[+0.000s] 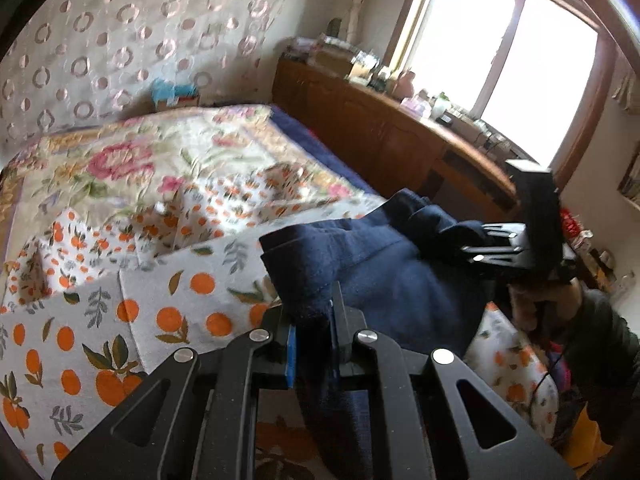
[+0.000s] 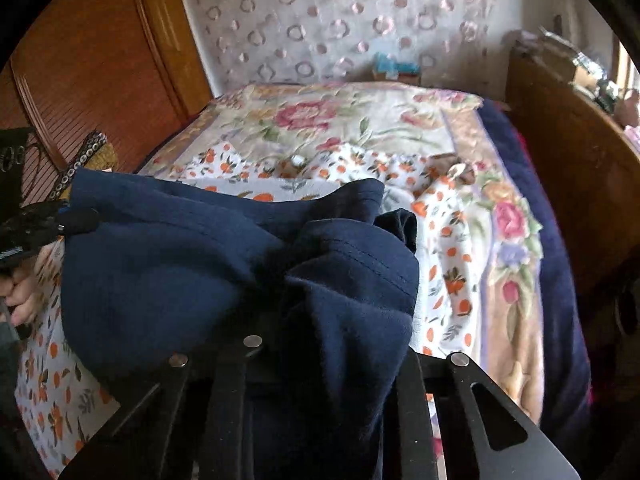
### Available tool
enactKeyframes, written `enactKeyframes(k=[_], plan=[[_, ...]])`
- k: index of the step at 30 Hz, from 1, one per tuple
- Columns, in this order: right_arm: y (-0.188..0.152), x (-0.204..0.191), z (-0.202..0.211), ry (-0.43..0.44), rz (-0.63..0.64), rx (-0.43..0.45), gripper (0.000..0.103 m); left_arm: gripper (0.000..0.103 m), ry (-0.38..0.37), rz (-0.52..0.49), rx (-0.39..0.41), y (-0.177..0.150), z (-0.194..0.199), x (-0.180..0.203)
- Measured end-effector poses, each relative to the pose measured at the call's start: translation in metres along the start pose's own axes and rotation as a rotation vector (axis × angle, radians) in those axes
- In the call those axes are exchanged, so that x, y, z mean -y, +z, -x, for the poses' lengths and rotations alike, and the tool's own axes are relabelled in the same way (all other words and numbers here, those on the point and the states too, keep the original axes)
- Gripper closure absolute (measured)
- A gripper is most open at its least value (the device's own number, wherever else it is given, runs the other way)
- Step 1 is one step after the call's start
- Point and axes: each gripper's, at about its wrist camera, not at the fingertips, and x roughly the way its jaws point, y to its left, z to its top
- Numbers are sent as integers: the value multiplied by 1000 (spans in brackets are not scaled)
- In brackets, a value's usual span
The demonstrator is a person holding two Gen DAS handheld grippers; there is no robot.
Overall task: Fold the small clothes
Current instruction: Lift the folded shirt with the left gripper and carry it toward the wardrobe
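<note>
Now, garment: a navy blue garment (image 1: 380,276) hangs bunched between the two claws, lifted above the near end of the bed (image 1: 132,152) rather than lying flat on it.
Left claw: the left gripper (image 1: 314,316) is narrowed onto a hem edge of the navy cloth, with only a thin strip between its fingers.
Right claw: the right gripper (image 1: 476,236) bites a gathered wad at the other end; in its own view the cloth drapes over the fingers and hides them.
Underlay: an orange-print sheet (image 1: 168,304) covers the near edge of the bed, rumpled further back, over a floral quilt (image 2: 400,120).
Risk, slip: the left hold looks shallow, so a pull to spread the cloth could probably drag the hem free.
Risk, fold: the wad in the right claw likely traps several layers, so laying it down as is may give a crooked, lumpy fold.
Risk, snag: lowering onto the rumpled print could catch that sheet.
</note>
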Motion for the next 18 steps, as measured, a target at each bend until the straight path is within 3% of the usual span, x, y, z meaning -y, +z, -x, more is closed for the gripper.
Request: enactKeyframes(k=[7,18], plan=[[15,-32,47,-32,47,148,84,90,14,-36,106,12,47,13],[56,-127,36,50,240,234,84,90,205,-12,190,1,130,-32]])
